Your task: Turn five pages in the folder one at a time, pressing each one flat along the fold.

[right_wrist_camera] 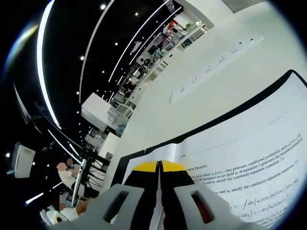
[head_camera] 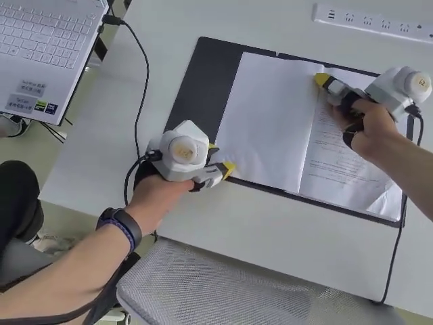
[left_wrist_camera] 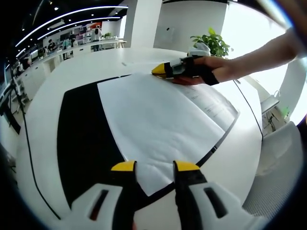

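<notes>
Right gripper view reveals right tool (right_wrist_camera: 159, 166) closed, page (right_wrist_camera: 249, 155) printed.

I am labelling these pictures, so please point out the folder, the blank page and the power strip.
folder (head_camera: 203, 74), head view, bare black left cover.
blank page (head_camera: 270, 116), head view, middle of the sheet.
power strip (head_camera: 372, 22), head view, middle of its white body.
</notes>
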A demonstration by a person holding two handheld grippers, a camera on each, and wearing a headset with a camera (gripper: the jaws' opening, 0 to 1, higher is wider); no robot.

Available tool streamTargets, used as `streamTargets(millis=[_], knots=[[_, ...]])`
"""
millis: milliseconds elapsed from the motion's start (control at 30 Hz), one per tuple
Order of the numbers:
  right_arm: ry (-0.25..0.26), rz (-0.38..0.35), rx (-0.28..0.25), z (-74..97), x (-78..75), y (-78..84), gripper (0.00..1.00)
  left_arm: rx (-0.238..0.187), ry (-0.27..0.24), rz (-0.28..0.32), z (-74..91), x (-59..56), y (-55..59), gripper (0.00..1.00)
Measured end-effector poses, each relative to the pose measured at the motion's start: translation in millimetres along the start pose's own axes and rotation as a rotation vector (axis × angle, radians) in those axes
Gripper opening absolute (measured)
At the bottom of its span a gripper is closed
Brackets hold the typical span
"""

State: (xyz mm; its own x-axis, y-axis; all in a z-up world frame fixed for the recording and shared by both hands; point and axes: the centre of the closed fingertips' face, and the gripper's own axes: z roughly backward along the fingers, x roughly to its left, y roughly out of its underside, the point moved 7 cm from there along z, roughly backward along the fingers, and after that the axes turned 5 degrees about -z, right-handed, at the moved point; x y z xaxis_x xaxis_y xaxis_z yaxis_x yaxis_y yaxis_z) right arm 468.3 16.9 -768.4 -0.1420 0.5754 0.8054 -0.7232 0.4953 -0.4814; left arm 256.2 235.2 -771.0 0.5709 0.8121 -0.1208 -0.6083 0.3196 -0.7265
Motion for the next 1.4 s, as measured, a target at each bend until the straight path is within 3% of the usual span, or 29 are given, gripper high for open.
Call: streamTargets(millis=[467,767,867,1033,1267,1400], knots=[[0.008,-0.015,-0.053,-32.8,-22.4,-23.2,0.00,-0.010,-0.008,0.015,13.9,-12.7,-9.6,0.30],[0.007,0.019,-0.039,-29.2,-18.2,-16.5,0.00,-0.006,-0.010,0.012,15.3,-12.8,-11.5,0.29],[-0.018,0.066,0.002,-18.1,-12.4,-2.8,0.00,0.000,-0.007,0.018,15.6,-13.5,-12.5,0.30],[-0.049,0.061,0.026,0.5,-5.8,16.9,0.00,-0.018,-0.010,0.062,15.4,-10.8,-11.5,0.29],[-0.082,0.096,0.068,30.1,10.5,42.0,0.00,-0.011,-0.009,0.040,14.8,-12.1,-11.0,0.30],[-0.104,0.076,0.081,51.3,22.5,61.1,0.00,-0.014,-0.009,0.037,14.9,-13.2,-10.6,0.31]])
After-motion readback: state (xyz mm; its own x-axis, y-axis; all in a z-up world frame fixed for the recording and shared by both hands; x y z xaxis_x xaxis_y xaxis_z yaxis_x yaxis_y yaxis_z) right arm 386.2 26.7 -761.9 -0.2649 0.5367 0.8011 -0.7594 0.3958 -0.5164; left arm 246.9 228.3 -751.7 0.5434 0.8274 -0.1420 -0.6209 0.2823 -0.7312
